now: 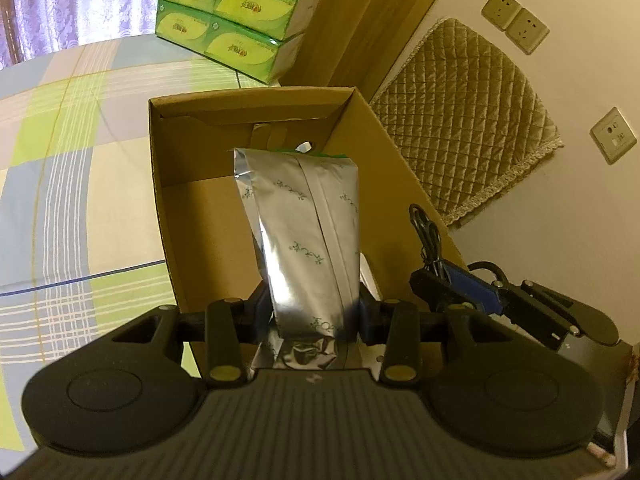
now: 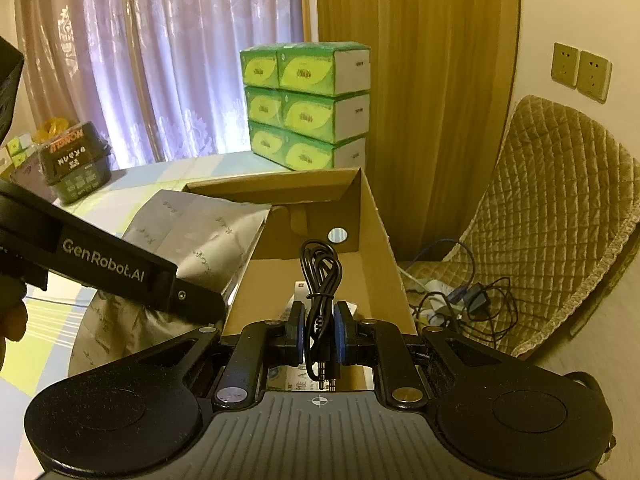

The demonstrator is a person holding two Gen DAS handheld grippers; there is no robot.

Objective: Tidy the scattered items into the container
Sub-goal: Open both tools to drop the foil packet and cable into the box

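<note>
An open cardboard box (image 1: 192,240) stands on a checked cloth. My left gripper (image 1: 314,308) is shut on a silver foil bag (image 1: 304,232) printed with small green sprigs, and the bag stands upright over the box's inside. In the right wrist view the same foil bag (image 2: 200,240) leans over the box's left wall (image 2: 376,248), with the left gripper's body (image 2: 120,268) in front of it. My right gripper (image 2: 319,332) is shut on a coiled black cable (image 2: 322,276), held above the box's near end. The cable's plugs hang below the fingers. Some white printed packaging (image 2: 300,380) lies in the box.
A stack of green tissue boxes (image 2: 304,108) stands behind the box. A chair with a quilted cover (image 2: 552,208) is to the right, holding a power strip and tangled cords (image 2: 452,300). A dark printed package (image 2: 76,160) sits at far left on the checked cloth (image 1: 60,180).
</note>
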